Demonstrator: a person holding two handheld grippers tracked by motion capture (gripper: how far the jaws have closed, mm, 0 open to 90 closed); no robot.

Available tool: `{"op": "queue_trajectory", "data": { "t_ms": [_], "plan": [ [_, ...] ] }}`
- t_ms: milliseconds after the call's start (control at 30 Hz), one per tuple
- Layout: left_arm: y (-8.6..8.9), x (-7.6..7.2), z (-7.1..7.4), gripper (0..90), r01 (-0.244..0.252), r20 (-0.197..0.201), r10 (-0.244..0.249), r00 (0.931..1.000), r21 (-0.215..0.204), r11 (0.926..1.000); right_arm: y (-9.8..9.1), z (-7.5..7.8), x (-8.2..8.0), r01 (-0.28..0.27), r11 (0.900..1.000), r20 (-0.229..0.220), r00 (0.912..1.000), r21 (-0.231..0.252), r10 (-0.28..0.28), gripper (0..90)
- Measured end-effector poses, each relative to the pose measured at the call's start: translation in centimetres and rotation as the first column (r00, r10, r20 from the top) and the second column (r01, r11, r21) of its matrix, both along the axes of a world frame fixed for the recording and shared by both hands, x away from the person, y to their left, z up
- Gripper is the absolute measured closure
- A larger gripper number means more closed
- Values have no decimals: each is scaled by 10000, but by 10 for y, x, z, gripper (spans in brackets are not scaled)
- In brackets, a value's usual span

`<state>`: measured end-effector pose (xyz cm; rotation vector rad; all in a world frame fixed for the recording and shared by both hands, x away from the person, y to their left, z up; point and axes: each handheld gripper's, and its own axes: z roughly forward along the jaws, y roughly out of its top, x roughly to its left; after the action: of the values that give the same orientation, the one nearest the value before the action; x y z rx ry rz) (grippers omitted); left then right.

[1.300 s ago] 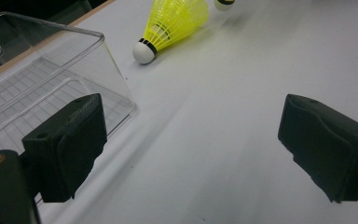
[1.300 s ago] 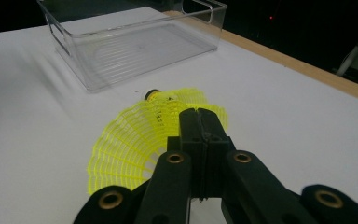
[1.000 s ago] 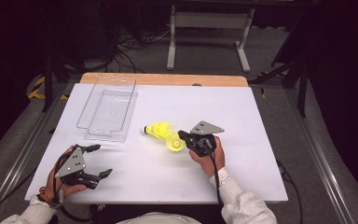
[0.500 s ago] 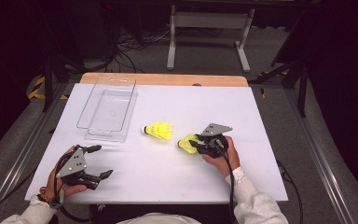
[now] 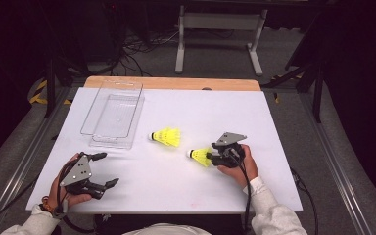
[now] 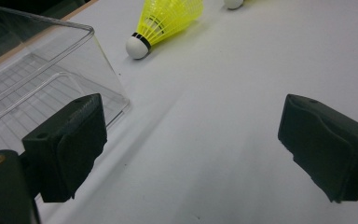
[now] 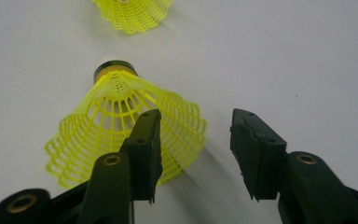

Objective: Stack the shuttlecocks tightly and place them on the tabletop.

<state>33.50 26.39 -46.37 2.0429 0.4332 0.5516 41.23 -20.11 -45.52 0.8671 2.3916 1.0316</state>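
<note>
Lying at the right gripper's (image 5: pixel 210 156) nine o'clock, shuttlecock (image 5: pixel 199 156) sits released; jaws just opening, half apart. Left gripper (image 5: pixel 105 170) jaws wide, empty.

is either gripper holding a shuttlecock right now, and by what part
No. The right gripper has just been opening; the near shuttlecock lies on the table, its skirt beside one jaw, outside the gap. The left gripper is open and empty.

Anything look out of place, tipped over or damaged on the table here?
Nothing damaged or spilled. Two yellow shuttlecocks lie on their sides on the white table: the far shuttlecock and the near shuttlecock by the open right hand-held gripper. The clear box stands square, apart from them.
</note>
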Motion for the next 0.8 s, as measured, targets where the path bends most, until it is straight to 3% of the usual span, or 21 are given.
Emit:
{"op": "queue_trajectory", "data": {
  "t_ms": [433, 800],
  "plan": [
    [0, 0, 0, 88, 27, 45, -27, 10000, 37, 10000, -10, 5, -26, -15, 9993, 538, 9985, -371, 35, 488],
    [0, -1, 1, 88, -13, 57, 12, 10000, 44, 10000, -6, -3, -49, -209, 9996, 1183, 9927, -196, 230, 272]
  ]
}}
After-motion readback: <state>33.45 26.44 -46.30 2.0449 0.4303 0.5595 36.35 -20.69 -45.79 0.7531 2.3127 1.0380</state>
